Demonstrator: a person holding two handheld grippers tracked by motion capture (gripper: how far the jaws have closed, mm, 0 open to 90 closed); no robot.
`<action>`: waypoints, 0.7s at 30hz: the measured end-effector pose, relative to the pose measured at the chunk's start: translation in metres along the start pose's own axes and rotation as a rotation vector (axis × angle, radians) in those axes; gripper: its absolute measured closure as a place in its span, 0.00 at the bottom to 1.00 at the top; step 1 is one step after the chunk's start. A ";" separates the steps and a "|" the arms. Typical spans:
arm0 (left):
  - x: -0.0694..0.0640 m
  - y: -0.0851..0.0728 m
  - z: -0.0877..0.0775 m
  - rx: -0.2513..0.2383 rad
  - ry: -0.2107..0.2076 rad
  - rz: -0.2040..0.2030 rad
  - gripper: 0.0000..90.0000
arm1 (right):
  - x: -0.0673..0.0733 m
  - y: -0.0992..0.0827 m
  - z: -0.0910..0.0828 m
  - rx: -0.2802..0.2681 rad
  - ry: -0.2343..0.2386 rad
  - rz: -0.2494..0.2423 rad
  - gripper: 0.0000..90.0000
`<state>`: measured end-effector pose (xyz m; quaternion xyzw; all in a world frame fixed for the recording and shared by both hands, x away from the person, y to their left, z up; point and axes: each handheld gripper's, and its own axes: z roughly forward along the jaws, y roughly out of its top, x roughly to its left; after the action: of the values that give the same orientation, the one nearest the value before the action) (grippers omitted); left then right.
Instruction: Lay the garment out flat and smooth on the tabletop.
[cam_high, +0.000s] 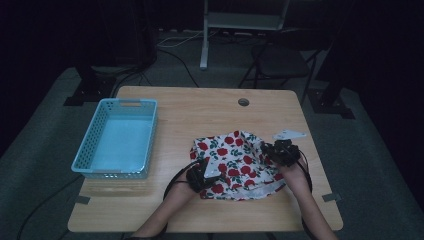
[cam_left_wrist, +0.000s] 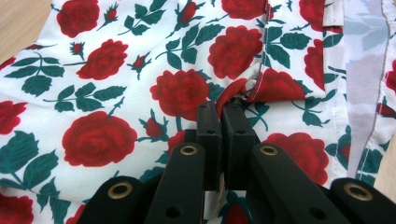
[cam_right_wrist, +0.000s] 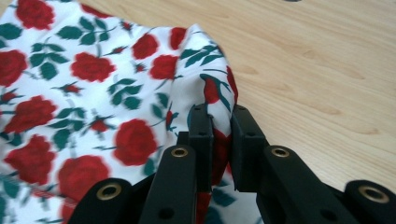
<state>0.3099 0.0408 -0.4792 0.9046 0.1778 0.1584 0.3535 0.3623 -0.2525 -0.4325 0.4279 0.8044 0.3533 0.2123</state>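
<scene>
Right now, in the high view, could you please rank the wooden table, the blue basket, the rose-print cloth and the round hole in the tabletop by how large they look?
1. Wooden table
2. Blue basket and rose-print cloth: alike, too close to rank
3. Round hole

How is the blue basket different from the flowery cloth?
The blue basket is stiff, plain in colour and has holes in its walls; the flowery cloth is soft, rumpled and printed with red roses. The basket stands alone at the table's left with nothing inside, while the cloth is pinched by the left gripper and the right gripper. Both rest on the wooden table.
</scene>
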 end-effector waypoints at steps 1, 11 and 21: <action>0.000 -0.002 -0.002 0.004 -0.002 -0.001 0.98 | -0.001 0.001 -0.001 -0.002 -0.004 0.002 0.90; -0.009 -0.020 -0.025 0.020 -0.007 0.023 0.97 | -0.021 0.007 -0.001 0.002 -0.026 0.046 0.90; -0.007 -0.032 -0.031 -0.025 -0.023 -0.001 0.97 | -0.047 0.001 0.011 0.050 -0.042 0.110 0.89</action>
<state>0.2835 0.0781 -0.4810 0.9018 0.1719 0.1500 0.3670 0.3949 -0.2872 -0.4374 0.4840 0.7836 0.3351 0.1985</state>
